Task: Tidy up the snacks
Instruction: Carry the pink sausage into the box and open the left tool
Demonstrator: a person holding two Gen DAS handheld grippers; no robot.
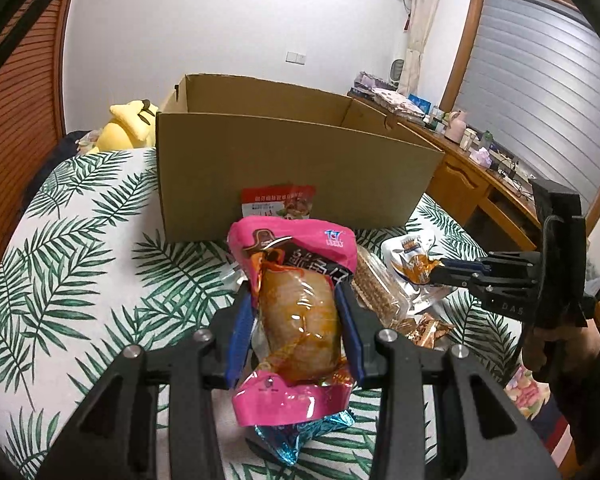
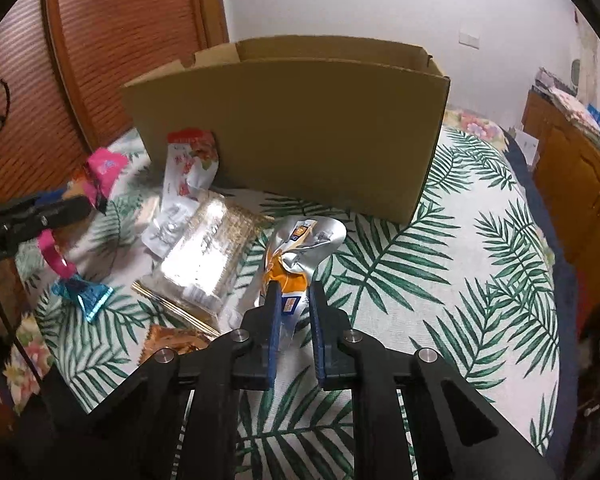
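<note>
My left gripper (image 1: 296,296) is shut on a pink snack pack (image 1: 296,276) with an orange-brown filling, held just above the bed in front of the open cardboard box (image 1: 292,168). Seen from the right wrist, that pack (image 2: 100,172) hangs at the far left. My right gripper (image 2: 294,292) pinches the lower end of a crumpled silver and orange pack (image 2: 304,240) lying on the bed cover; the left wrist view shows its tips (image 1: 436,274) together on that pack (image 1: 410,256). The box (image 2: 300,128) stands just behind.
A clear wafer pack (image 2: 208,248), a red and white sachet (image 2: 184,176), a blue wrapper (image 2: 84,292) and a golden wrapper (image 2: 172,340) lie on the leaf-print cover (image 2: 440,280). A yellow plush (image 1: 128,124) sits left of the box. A wooden desk (image 1: 480,172) stands right.
</note>
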